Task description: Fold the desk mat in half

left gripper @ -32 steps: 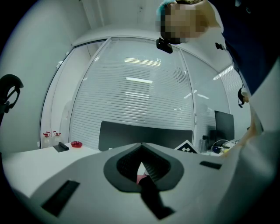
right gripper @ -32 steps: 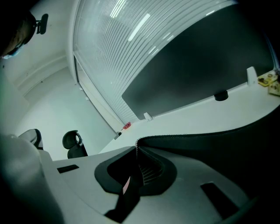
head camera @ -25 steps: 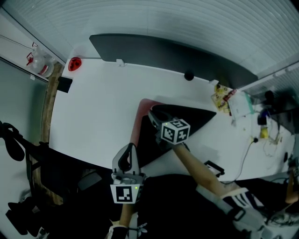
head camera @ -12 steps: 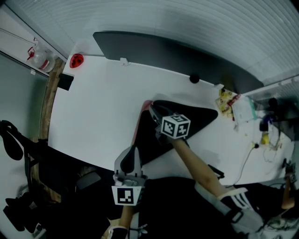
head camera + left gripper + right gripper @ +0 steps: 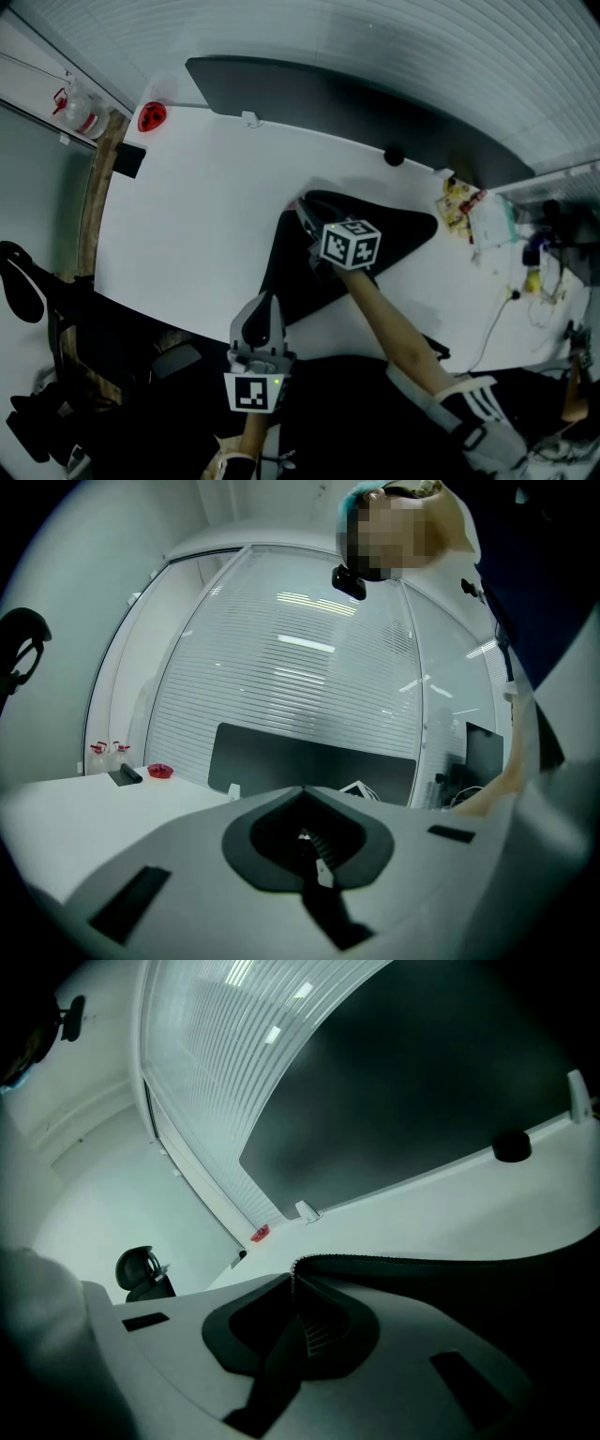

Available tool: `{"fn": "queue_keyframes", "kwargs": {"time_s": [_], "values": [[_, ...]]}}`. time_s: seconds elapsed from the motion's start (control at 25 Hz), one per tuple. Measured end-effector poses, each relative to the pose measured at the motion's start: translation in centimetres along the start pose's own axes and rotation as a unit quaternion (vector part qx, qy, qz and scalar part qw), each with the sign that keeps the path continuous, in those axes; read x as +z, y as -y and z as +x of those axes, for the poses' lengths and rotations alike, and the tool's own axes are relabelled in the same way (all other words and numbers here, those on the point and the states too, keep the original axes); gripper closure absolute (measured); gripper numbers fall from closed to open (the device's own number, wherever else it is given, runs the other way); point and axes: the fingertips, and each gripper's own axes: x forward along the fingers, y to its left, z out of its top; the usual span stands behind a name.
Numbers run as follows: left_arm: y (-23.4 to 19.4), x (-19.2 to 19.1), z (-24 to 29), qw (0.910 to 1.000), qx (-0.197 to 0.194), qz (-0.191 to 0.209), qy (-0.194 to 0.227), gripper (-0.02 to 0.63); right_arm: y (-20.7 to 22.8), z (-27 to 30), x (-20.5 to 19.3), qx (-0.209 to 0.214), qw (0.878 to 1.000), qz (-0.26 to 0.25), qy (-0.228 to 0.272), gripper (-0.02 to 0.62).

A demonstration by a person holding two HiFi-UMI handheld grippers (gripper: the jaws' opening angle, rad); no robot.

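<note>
White desk (image 5: 187, 206) noted, backed by a dark partition panel (image 5: 309, 89) and slatted blinds. At far left a red object (image 5: 152, 116) is seen at the desk corner; what it is cannot be made out. The left gripper (image 5: 262, 305) is held by the near desk edge, its jaws brought together with nothing between them, well apart from the mat. The black desk mat (image 5: 394, 230) lies right of centre, its left edge lifted and pinched between the closed jaws of the right gripper (image 5: 307, 217). Compared with a second ago, the pink underside strip along the raised edge is almost wholly covered, and the clamped edge is carried slightly farther toward the partition. The near part of the mat is hidden by the forearm. Packets (image 5: 455, 202) at far right are too small to identify
</note>
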Motion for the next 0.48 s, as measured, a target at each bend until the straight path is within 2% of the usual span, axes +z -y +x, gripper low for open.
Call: {"fn": "queue_keyframes", "kwargs": {"time_s": [0.12,0.28,0.48], "values": [[0.1,-0.2,0.1,1.0,-0.003,-0.002,-0.003,0.604,-0.5,-0.1,0.1,0.018,1.0,0.009,0.003,0.575],[0.2,-0.1,0.2,1.0,-0.005,-0.001,0.001,0.604,-1.7,0.0,0.0,0.044,0.999,-0.005,0.006,0.447],[-0.1,-0.3,0.1,1.0,-0.001,-0.002,-0.002,0.604,-2.0,0.1,-0.4,0.037,0.999,-0.033,0.003,0.439]]}}
